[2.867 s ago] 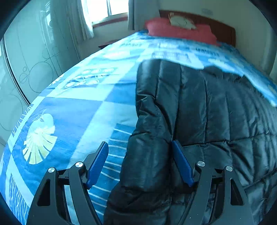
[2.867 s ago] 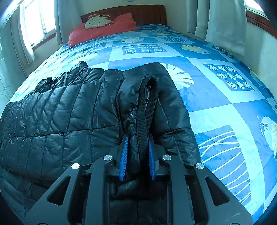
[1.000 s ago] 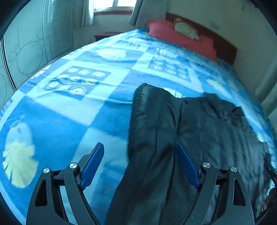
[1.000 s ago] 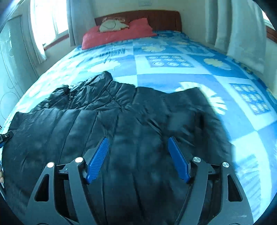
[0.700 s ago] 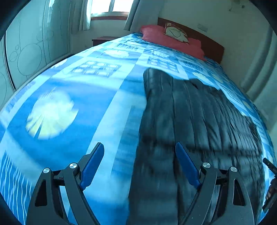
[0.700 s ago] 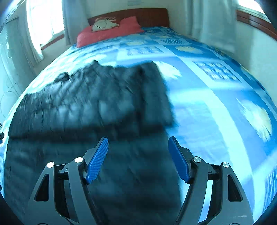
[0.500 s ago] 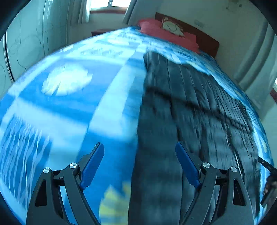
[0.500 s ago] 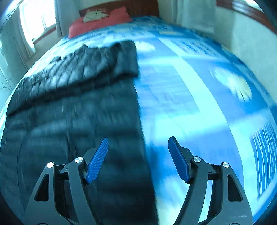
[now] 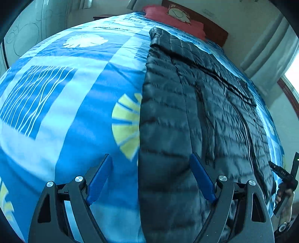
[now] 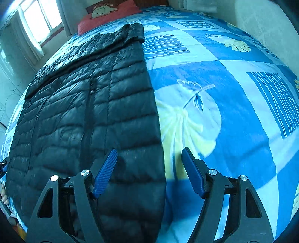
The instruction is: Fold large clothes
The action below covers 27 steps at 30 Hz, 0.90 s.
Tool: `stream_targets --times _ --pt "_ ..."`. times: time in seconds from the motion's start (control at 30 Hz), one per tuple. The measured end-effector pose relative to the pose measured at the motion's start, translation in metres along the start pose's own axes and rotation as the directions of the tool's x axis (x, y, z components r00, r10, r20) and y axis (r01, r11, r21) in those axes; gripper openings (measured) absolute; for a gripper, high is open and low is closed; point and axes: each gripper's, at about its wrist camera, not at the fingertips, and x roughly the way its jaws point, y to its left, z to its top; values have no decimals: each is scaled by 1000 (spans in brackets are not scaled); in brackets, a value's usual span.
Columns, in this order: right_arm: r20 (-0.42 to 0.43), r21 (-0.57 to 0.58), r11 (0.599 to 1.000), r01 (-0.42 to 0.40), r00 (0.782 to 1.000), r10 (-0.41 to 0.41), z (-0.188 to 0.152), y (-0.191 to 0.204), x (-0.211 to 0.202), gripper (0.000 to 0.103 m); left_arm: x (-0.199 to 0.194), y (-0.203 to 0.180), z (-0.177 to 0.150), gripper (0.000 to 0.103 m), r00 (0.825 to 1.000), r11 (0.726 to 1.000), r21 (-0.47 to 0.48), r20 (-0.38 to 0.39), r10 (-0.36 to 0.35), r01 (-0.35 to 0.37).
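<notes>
A long black quilted down jacket (image 9: 196, 115) lies flat along the blue patterned bedspread (image 9: 74, 93), with both sleeves folded across its far end. It also shows in the right wrist view (image 10: 93, 104). My left gripper (image 9: 151, 177) is open and empty, hovering over the jacket's left edge near its hem. My right gripper (image 10: 149, 168) is open and empty, over the jacket's right edge near the hem. The right gripper's tip and the hand holding it show at the far right of the left wrist view.
A red pillow (image 10: 110, 15) and wooden headboard (image 9: 205, 24) are at the far end of the bed. A window with curtains (image 10: 41, 20) is on one side, a wall (image 10: 265, 24) on the other. The bedspread (image 10: 224, 93) is wide on both sides of the jacket.
The right gripper let go of the sleeve cuff. Both grippers, open, pulled back from the sleeve end to the jacket's hem end, each over a side edge.
</notes>
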Motion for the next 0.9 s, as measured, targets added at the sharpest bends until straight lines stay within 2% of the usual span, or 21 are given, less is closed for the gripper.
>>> stream_targets --times 0.27,0.37,0.5,0.57,0.67,0.9 --pt "5 6 999 -52 999 52 -28 0 -18 71 -13 -4 -26 84 999 999 4 -13 -45 45" --pt "9 -8 998 -60 998 60 -41 4 -27 71 -16 -9 -33 84 999 999 30 -6 -41 42" --pt "2 -20 997 -80 997 80 -52 9 -31 71 -17 -11 -38 83 996 996 29 -16 -87 87" --pt "8 -18 996 -85 996 86 -58 10 -34 65 -17 -14 -41 82 994 993 27 -26 -110 111" --pt "10 -10 995 -98 995 98 -60 10 -36 58 -18 -19 -46 81 994 993 51 -19 -108 109" --pt "9 2 990 -142 990 142 -62 14 -38 37 -22 -20 -51 57 991 990 33 -5 -136 137"
